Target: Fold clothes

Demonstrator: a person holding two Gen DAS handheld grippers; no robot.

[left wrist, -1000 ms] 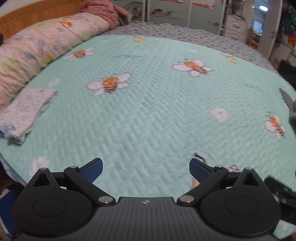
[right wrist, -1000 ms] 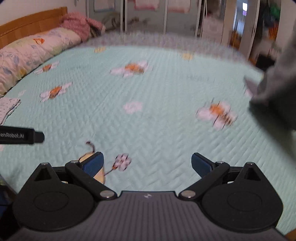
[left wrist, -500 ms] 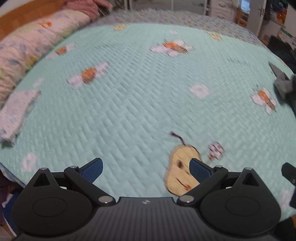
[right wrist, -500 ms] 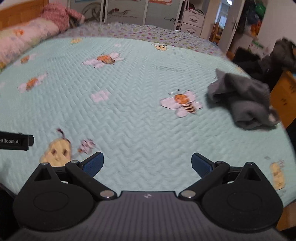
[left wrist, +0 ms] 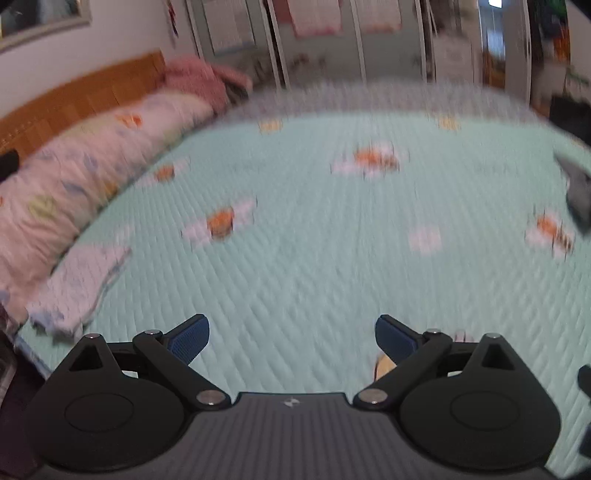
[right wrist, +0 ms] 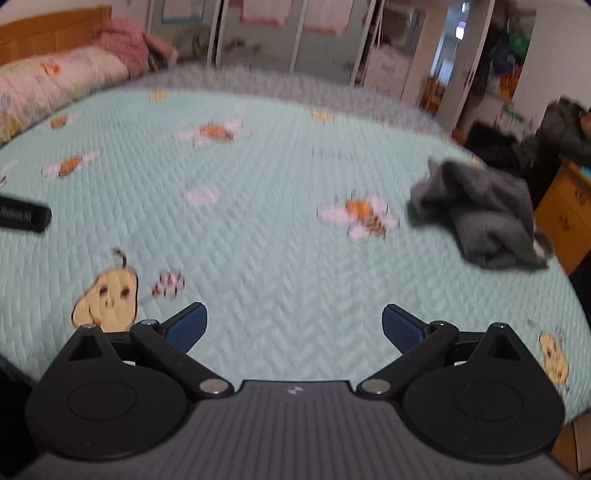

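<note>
Two grippers, both held above a mint-green quilted bedspread (right wrist: 280, 258) printed with bees and pears. Both views smeared by motion blur.

Left gripper (left wrist: 291, 334): jaws spread wide, blue pads well apart, nothing between them. Ahead and far to its left, at the bed edge, a small pale garment (left wrist: 77, 280) lies flat, seemingly folded, though blur makes that hard to confirm. Just beyond it, a long floral rolled quilt (left wrist: 81, 173) runs along a wooden headboard (left wrist: 81, 99), with a pink bundle (left wrist: 201, 79) at its far end. At the far right edge of this view, a sliver of grey cloth.

Right gripper (right wrist: 293, 325): jaws likewise wide apart, holding nothing. Grey garment (right wrist: 484, 218) lies crumpled in a heap ahead and well to the right of the right finger, near the bed's right edge, untouched. A bee print (right wrist: 360, 218) sits between the gripper's line and the heap. Yellow pear print (right wrist: 107, 299) just beyond the left finger. A black bar with white lettering (right wrist: 24, 218) enters from the left edge.

Open bedspread straight ahead of both grippers. Beyond the bed: pale wardrobe doors (right wrist: 258, 33), a lit doorway (right wrist: 458, 48), dark clutter and an orange wooden cabinet (right wrist: 569, 214) to the right of the grey heap.
</note>
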